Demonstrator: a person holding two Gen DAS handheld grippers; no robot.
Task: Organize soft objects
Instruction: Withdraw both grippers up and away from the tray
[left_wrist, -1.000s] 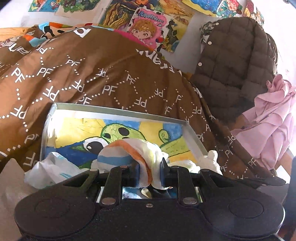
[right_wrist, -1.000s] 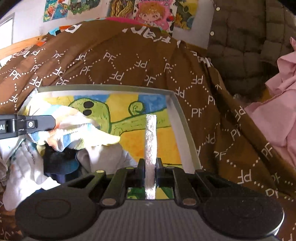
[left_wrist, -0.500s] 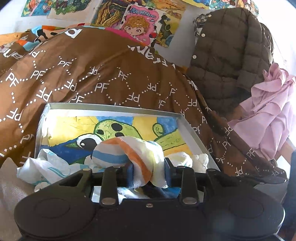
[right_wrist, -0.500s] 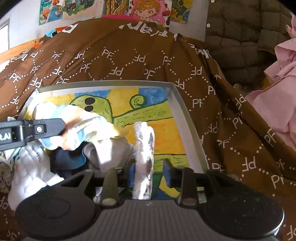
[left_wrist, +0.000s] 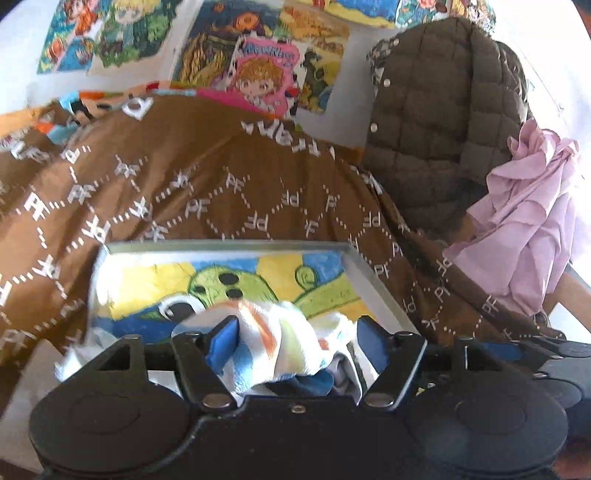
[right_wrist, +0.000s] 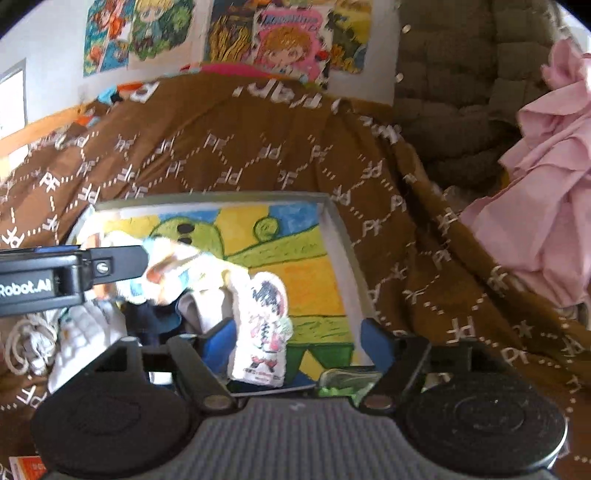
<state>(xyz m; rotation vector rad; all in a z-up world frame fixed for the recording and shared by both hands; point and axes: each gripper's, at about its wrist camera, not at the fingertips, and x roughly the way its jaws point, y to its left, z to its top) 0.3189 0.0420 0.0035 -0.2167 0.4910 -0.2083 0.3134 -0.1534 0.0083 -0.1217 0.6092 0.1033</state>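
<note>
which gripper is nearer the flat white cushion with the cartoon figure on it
Right. The cushion stands between the right gripper's jaws, which have just been opening. The left gripper is off to its left, around the striped cloth.

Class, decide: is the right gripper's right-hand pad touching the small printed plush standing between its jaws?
Apart. The right wrist view shows the right gripper open, with yellow tray picture visible between that pad and the plush.

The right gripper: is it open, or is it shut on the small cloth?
Open. The right gripper has just been opening; the small cloth stands between its blue pads, with a clear gap on one side.
</note>
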